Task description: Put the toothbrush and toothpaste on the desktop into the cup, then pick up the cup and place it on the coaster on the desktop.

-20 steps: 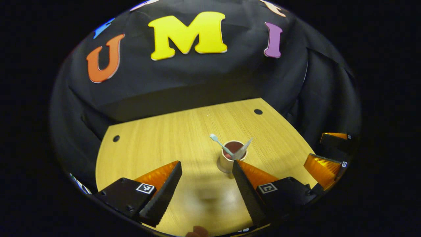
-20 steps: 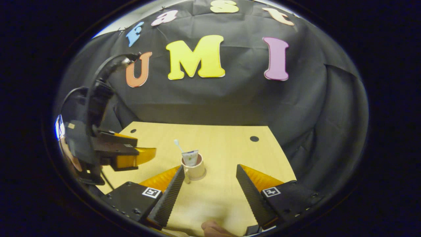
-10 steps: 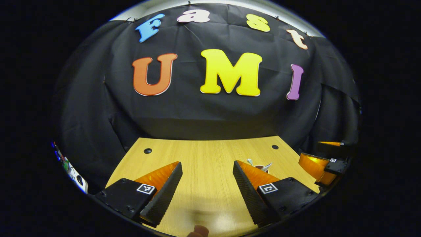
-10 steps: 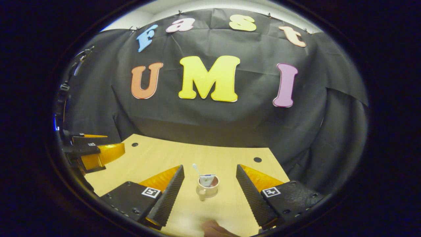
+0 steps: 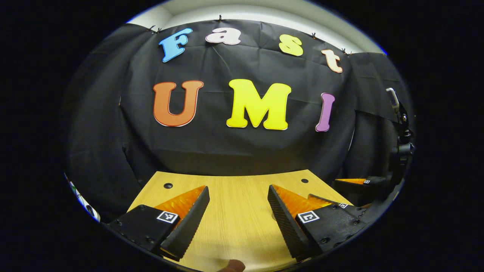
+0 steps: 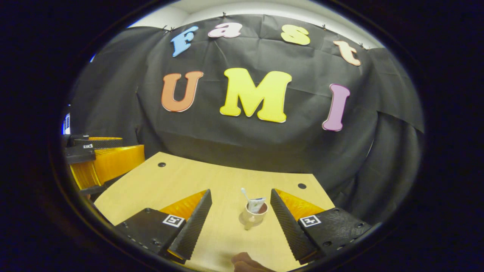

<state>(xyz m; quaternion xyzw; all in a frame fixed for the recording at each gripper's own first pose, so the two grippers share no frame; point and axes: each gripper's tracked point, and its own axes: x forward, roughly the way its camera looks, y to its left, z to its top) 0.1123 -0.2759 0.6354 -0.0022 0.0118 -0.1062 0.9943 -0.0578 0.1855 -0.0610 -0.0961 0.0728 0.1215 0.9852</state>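
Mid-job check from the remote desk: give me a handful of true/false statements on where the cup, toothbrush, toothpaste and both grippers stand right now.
1. The toothbrush stands in the cup. True.
2. The toothpaste lies flat on the desktop. False: it sits in the cup.
3. The right gripper is shut on the cup. False: its jaws are open, the cup untouched beyond them.
4. The left gripper is open and empty. True.
5. The cup lies tipped over. False: it stands upright on the coaster.

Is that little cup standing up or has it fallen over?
Upright. In the right gripper view the cup stands on a round coaster, its mouth facing up, with the toothbrush and toothpaste poking out.
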